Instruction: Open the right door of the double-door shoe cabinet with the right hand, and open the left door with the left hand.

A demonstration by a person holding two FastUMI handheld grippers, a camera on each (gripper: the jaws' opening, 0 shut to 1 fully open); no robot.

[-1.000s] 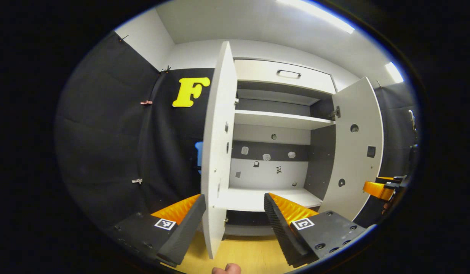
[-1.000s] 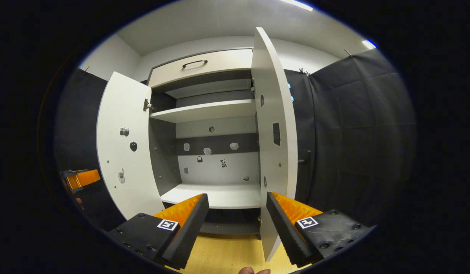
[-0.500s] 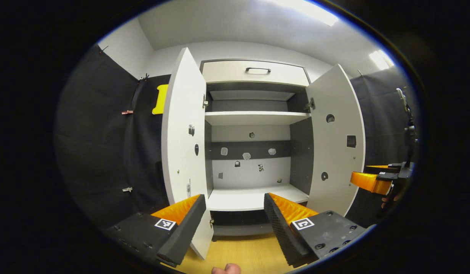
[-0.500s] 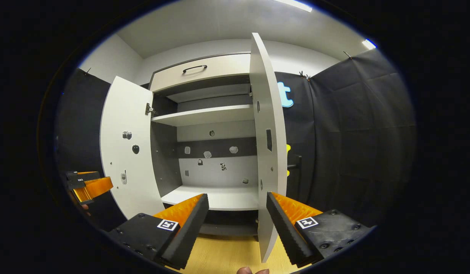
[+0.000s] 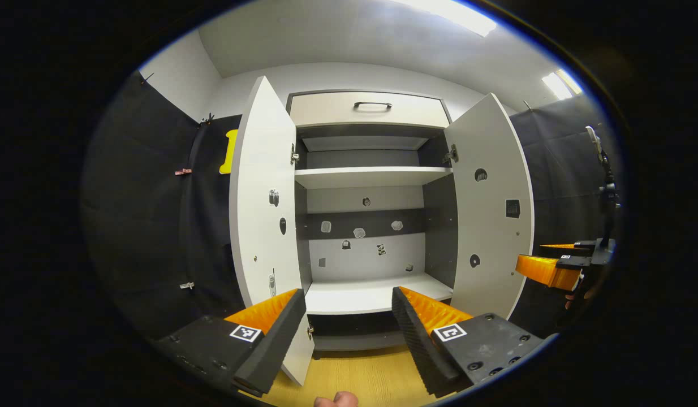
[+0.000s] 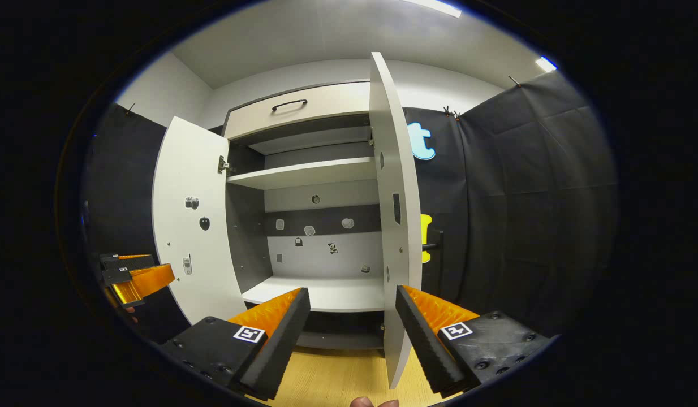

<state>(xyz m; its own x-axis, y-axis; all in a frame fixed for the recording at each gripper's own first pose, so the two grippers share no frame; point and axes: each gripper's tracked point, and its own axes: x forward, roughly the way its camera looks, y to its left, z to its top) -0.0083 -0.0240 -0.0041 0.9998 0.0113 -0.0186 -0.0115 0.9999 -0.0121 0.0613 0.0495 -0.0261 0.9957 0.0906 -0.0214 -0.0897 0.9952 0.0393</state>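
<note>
Cabinet doors: the left door point(image 5: 261, 192) and the right door point(image 5: 493, 209) look like smooth, matt white laminated board.
Drawer front point(image 5: 369, 110): the same smooth matt board in a creamier tone, with a dark handle point(image 5: 372, 104) that looks like metal.
Shelves point(image 5: 371, 176): flat white board, matt, with no visible grain.
Hinges point(image 6: 223, 165): small metal fittings with a dull shine.
Floor point(image 5: 354, 376): light wood-look planks, smooth with a faint sheen.
Booth wall point(image 6: 524, 198): black cloth, matt, creased in soft folds.
Finger pads point(image 6: 422, 339): ribbed and rough, rubbery and matt.
Ceiling point(image 5: 337, 39): plain smooth matt white.
</note>
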